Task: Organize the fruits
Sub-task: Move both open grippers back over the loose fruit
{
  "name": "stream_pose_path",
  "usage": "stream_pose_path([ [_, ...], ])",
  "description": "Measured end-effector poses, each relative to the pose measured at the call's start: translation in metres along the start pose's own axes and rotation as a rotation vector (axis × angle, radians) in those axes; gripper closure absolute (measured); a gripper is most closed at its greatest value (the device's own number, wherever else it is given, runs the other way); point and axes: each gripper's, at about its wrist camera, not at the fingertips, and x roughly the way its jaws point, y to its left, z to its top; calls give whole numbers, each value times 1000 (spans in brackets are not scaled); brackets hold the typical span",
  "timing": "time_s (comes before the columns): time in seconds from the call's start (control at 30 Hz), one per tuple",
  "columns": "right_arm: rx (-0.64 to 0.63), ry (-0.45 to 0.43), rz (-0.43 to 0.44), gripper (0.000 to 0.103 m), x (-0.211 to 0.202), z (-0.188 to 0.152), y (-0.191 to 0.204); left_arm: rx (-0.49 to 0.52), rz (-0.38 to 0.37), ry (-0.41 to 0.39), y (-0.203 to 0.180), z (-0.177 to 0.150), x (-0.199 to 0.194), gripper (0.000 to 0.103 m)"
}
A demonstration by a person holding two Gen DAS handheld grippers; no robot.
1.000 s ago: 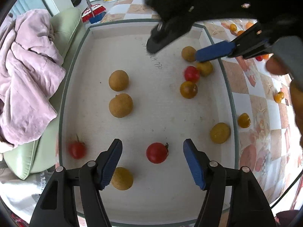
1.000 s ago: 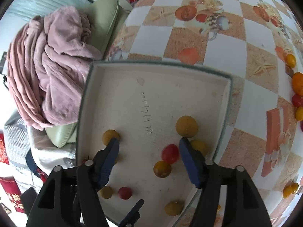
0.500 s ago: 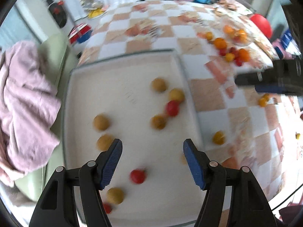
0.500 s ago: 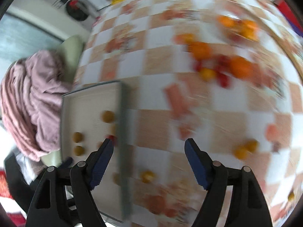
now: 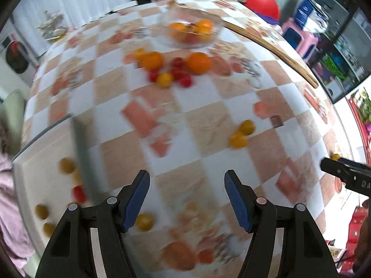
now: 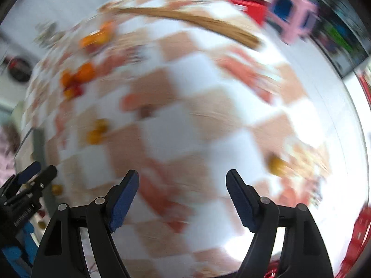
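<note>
A: Orange-and-white checks fill both views: a tablecloth [image 5: 204,125] strewn with loose fruit. The black left gripper with blue pads [image 5: 186,199] hangs above it, jaws wide apart, nothing between them. The right gripper of the same make [image 6: 183,197] is likewise spread and empty.

B: Where does the fruit lie?

A: A pair of small yellow tomatoes [image 5: 240,134] sits ahead and to the right of the left gripper; a cluster of oranges and red cherry tomatoes [image 5: 174,68] lies farther off, before a clear glass bowl [image 5: 189,31]. The pale shallow tray [image 5: 30,178] at far left holds several brownish and red fruits.

B: Which step is this?

A: Judging by the blur, a reach toward a loose fruit, perhaps the single yellow one [image 6: 276,164] right of the right gripper. Next calls for centring the open jaws over one fruit and closing gently; round fruit rolls.
</note>
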Motion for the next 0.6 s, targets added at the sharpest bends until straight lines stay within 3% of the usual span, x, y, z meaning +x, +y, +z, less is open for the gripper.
stream_pose_path([
  [0.2,140,-22,-66,23,9,0,-67,19,11,22,-24,16,25,35],
  [0.47,148,-23,-81,29,27,8,-80,24,39,54,-33,22,43,35],
  [0.6,112,-33,-97,48,29,13,-70,28,32,55,-34,21,44,35],
])
